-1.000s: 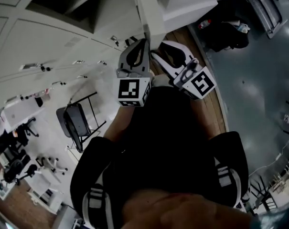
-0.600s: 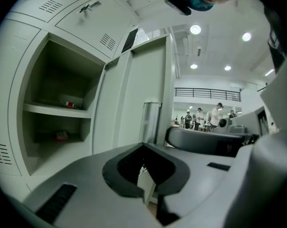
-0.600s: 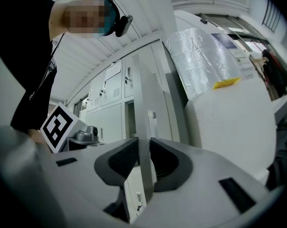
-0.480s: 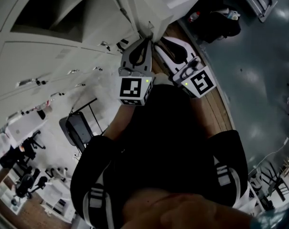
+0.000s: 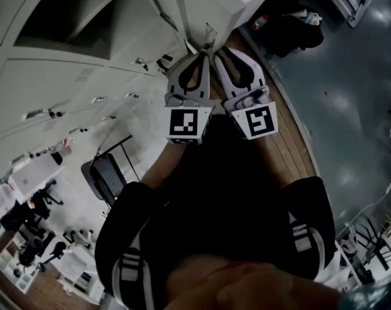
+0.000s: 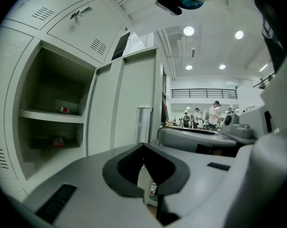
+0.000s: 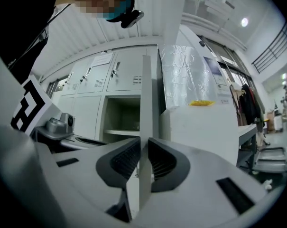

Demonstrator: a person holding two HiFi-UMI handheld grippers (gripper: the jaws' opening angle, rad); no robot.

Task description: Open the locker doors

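The grey lockers [image 5: 59,76] fill the left of the head view, one compartment [image 5: 72,15] standing open and dark. A locker door [image 7: 146,103] faces my right gripper [image 7: 144,141] edge-on. The thin edge stands between the ribbed pads [image 7: 126,160], which touch it on both sides while the jaws are closing. In the head view both grippers point side by side at that door edge [image 5: 208,36]: right gripper [image 5: 218,50], left gripper [image 5: 199,55]. My left gripper [image 6: 143,146] is shut with its tips meeting on nothing; an open compartment with a shelf [image 6: 50,115] lies to its left.
A wooden strip of floor [image 5: 285,141] runs under the right gripper, with a dark bag [image 5: 292,24] beyond it. A black chair [image 5: 105,166] shows at the left. A plastic-wrapped box [image 7: 186,80] sits on a white cabinet right of the door. People stand far off [image 6: 212,115].
The right gripper swung left beside the left gripper and onto the door edge, and its jaws narrowed from wide open. The left gripper moved slightly toward the door.
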